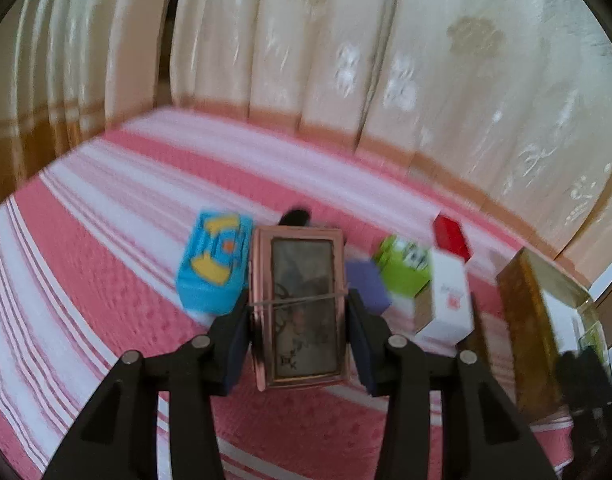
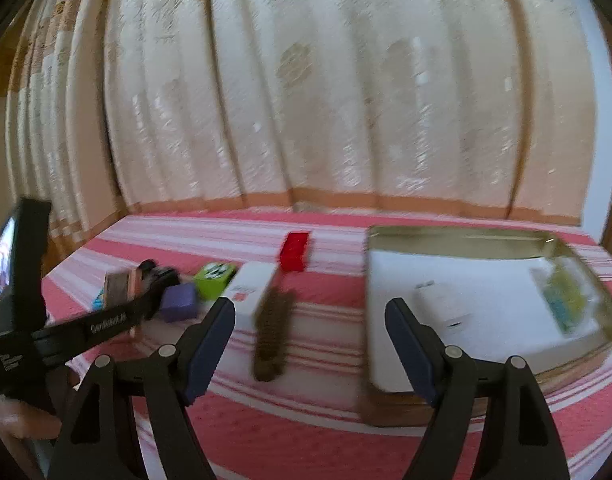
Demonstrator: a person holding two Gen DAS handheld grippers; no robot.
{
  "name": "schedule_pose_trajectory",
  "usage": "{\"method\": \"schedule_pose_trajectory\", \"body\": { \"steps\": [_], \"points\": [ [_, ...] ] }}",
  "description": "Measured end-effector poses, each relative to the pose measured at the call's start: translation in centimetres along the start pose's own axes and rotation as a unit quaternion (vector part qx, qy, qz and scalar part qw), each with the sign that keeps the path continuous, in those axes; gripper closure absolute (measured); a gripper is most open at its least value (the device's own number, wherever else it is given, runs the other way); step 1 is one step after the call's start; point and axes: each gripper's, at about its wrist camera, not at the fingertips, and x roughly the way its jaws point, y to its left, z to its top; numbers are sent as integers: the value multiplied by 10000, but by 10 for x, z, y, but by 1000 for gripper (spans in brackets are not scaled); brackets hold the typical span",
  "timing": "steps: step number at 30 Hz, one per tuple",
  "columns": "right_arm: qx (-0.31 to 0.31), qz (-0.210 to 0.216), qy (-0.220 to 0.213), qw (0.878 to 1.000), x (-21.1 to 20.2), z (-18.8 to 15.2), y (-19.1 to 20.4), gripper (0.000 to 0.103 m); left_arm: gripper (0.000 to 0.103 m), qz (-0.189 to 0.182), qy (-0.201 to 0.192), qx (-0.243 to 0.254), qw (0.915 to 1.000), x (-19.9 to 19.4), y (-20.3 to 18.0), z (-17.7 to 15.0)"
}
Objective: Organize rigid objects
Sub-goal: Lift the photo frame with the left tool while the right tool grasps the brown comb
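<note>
Your left tool [image 1: 299, 330] tilts down, pads clamped on the copper-framed case [image 1: 300, 308]; your right tool [image 2: 309, 344] hangs wide and empty, gold tin [image 2: 466, 236] at two o'clock.

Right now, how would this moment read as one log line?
left fingers: closed on copper-framed case | right fingers: open, empty | tin: holds white box | cloth: small boxes loose

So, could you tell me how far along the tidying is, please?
Done: a white item lies in the gold tin. In hand: the left tool is on the copper case. Left: blue box, green box, red block, comb.
</note>
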Motion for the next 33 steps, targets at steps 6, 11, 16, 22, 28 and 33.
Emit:
{"method": "schedule_pose_trajectory", "body": {
  "steps": [6,11,16,22,28,33],
  "points": [
    [-120,220,499,9984,26,1,20,34,59,189,-520,133,9984,-15,-3,3],
    [-190,96,1072,9940,52,-1,28,41,59,266,-478,-28,9985,-13,6,4],
    [-400,-217,1213,9916,60,-2,38,41,59,285,-426,-127,9986,-12,9,4],
    [-707,-241,1504,9858,73,-4,49,55,59,344,-455,-155,9983,-13,9,4],
    [-366,-206,1902,9808,88,-5,36,61,59,349,-401,-199,9984,-12,10,4],
    [-104,54,1853,9826,85,-6,29,76,59,334,-377,-238,9984,-11,11,4]
  ]
}}
